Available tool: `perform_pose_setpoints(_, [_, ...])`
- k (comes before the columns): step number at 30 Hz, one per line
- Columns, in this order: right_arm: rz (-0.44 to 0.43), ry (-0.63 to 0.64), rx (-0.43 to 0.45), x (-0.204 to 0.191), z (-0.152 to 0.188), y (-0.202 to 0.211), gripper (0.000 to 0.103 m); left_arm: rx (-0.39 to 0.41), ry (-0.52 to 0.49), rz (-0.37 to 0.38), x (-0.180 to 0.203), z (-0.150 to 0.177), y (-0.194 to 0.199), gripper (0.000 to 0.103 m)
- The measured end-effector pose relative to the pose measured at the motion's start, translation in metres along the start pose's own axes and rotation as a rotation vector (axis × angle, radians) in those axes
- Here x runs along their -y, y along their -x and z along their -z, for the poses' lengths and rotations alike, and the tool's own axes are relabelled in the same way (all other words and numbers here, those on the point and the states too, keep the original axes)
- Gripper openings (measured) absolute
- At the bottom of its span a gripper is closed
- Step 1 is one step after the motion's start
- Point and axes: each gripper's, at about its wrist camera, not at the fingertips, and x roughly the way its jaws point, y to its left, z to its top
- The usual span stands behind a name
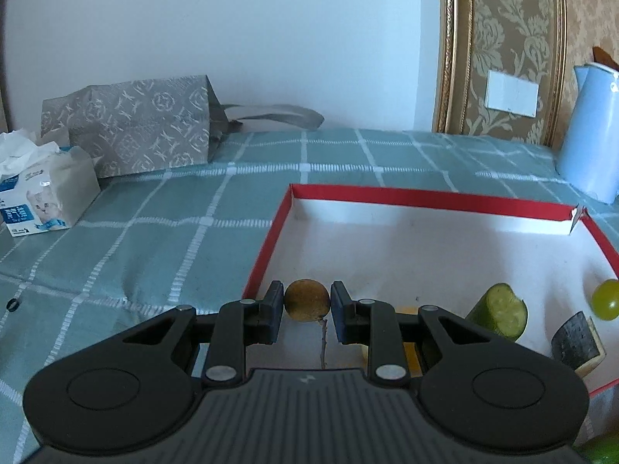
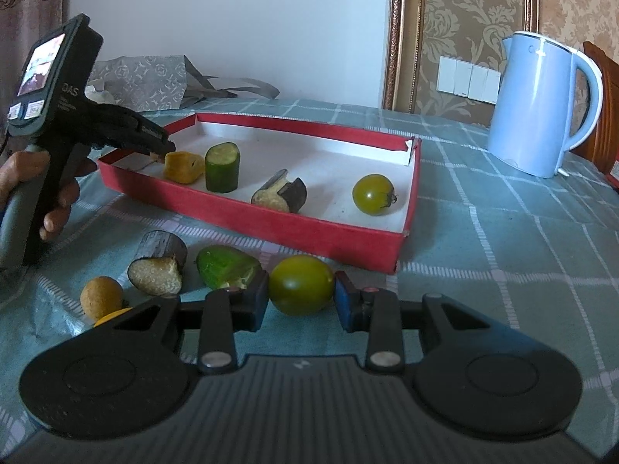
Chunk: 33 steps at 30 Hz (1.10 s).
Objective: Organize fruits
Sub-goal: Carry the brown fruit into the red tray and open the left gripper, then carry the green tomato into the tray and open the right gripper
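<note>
Two green tomatoes (image 2: 373, 194), two longans (image 2: 101, 297), two cucumber pieces (image 2: 221, 167), two eggplant pieces (image 2: 279, 191)

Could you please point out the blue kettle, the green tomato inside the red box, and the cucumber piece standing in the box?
blue kettle (image 2: 541, 108), right wrist view, middle of its body.
green tomato (image 2: 372, 194), right wrist view, centre of its skin.
cucumber piece (image 2: 221, 172), right wrist view, its green side.
</note>
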Motion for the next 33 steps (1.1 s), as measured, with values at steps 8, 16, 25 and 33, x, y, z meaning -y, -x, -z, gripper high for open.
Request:
perform_pose_setpoints(8, [0.001, -0.001, 0.000, 0.001, 0.000, 0.000, 0.033, 0.005, -0.024, -0.022, 0.004, 0.002, -0.001, 0.034])
perform_pose_setpoints(16, [0.001, -0.006, 0.002, 0.001, 0.000, 0.000, 0.033, 0.050, -0.025, -0.010, 0.002, 0.008, 0.020, 0.049])
perform_pose_setpoints(25, [0.003, -0.018, 0.007, 0.004, 0.001, 0.001, 0.033, 0.077, 0.004, 0.023, -0.002, 0.023, 0.055, 0.066])
perform_pose_setpoints(33, [0.005, -0.022, 0.009, 0.005, 0.001, 0.002, 0.033, 0.092, 0.029, 0.042, -0.010, 0.044, 0.091, 0.075])
